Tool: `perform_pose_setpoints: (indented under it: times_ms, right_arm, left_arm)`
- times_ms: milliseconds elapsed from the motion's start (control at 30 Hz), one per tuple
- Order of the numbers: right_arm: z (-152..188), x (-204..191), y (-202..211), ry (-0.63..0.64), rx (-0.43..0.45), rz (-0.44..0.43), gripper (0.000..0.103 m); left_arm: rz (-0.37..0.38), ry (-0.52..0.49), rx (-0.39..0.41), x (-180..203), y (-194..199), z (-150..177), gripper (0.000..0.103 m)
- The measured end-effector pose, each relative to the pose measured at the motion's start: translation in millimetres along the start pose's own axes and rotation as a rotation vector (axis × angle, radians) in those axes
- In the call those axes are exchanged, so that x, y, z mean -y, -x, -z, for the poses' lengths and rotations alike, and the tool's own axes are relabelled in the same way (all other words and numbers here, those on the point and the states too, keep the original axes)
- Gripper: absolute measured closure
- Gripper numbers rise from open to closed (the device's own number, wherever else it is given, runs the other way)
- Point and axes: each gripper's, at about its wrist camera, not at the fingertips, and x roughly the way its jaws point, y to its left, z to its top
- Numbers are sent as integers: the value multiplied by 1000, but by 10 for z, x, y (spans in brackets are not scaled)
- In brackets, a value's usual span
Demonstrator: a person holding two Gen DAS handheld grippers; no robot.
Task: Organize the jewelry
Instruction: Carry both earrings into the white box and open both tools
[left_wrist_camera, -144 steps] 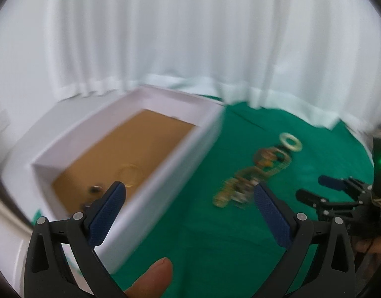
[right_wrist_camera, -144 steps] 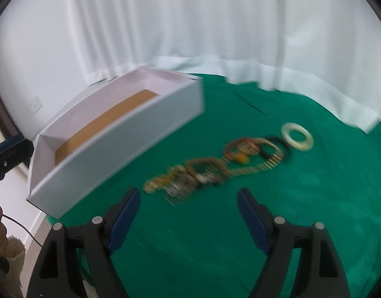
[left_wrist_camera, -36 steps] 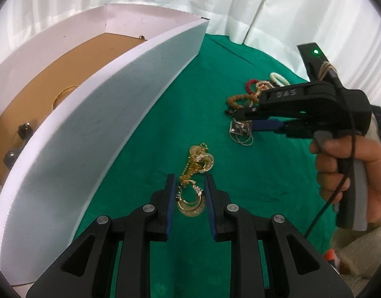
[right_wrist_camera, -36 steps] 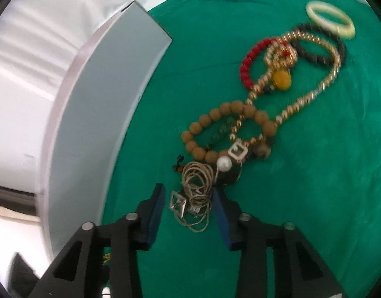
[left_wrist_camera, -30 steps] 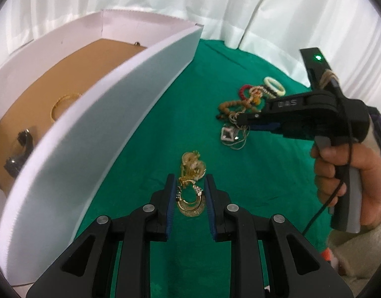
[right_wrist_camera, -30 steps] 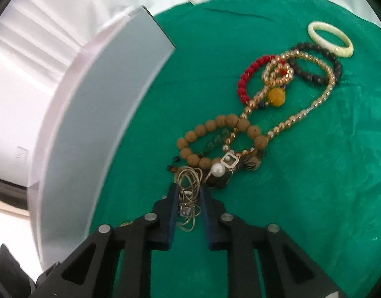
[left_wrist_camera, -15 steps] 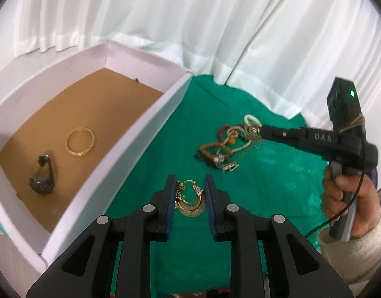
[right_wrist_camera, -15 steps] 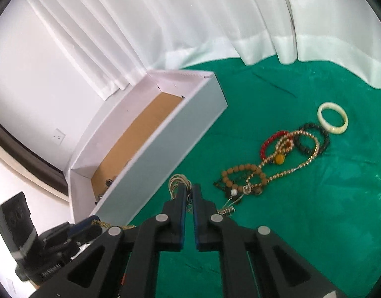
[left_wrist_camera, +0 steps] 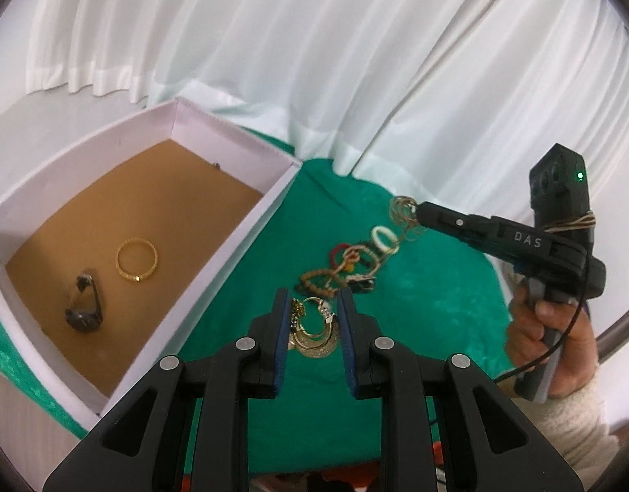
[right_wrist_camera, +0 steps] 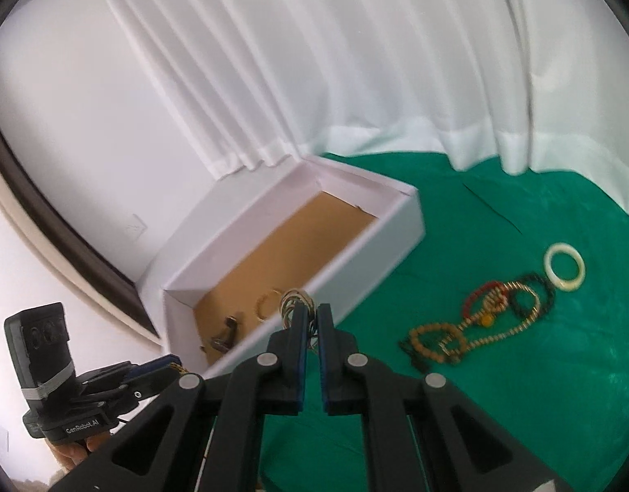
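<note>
My left gripper (left_wrist_camera: 313,307) is shut on gold hoop earrings (left_wrist_camera: 314,330) and holds them in the air above the green cloth, beside the white box (left_wrist_camera: 248,221). My right gripper (right_wrist_camera: 310,320) is shut on a bundle of thin wire bangles (right_wrist_camera: 296,301), lifted above the cloth near the box's long wall (right_wrist_camera: 355,262); it also shows in the left wrist view (left_wrist_camera: 415,211), bangles (left_wrist_camera: 402,219) dangling. Inside the box lie a gold bangle (left_wrist_camera: 136,259) and a dark clip (left_wrist_camera: 83,305). Bead bracelets (right_wrist_camera: 478,328) remain on the cloth.
A cream ring bangle (right_wrist_camera: 565,272) lies at the far end of the bead pile on the green cloth (right_wrist_camera: 540,389). White curtains (left_wrist_camera: 314,61) hang behind the table. The left gripper's body (right_wrist_camera: 68,389) shows at the lower left of the right wrist view.
Both grippers closed on jewelry on the cloth and lifted it. Over the last half second both rose further, the right one swinging toward the box.
</note>
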Motion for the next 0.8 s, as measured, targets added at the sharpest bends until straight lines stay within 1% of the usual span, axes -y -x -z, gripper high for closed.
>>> perform_pose_setpoints:
  times_ms: [133,200,300,433,500,600,633,700,767,800]
  right_arm:
    - [-225,-270,20,38,7,-48,98]
    - [-357,-408,11,58,11,-67,98]
    - [-581,-636,-25,97,29,-86,98]
    - [-859,-889,-178,129,36,-123,98]
    - [-955,-965,-296,138,31,-133,98]
    - [-1035,-1046,-568,153,6,-141,98]
    - [-1037,-1068,-690,163,-7,-141,98]
    - [-1003,-1080,-962,179,-35,-126,98]
    - [-943,-1068,-1199,198,-74,-119,98]
    - [-878,-1045,-1367,209,-93,-99,98]
  left_arm:
    - [22,18,36,-18,249,-242,82]
    - [18,19,60,-26,352,-364,82]
    - [-19,18,116,-83,539,-581,82]
    - [-82,16,177,-222,632,-786,82]
    - [-116,19,193,-339,597,-876,82]
    - [-153,36,196,-580,460,-953,82]
    - [-182,49,190,-731,354,-980,82]
    - [-212,69,182,-961,192,-991,82]
    - [-243,99,146,-1264,-63,-968,82]
    - [-261,113,129,-1399,-190,-943,82]
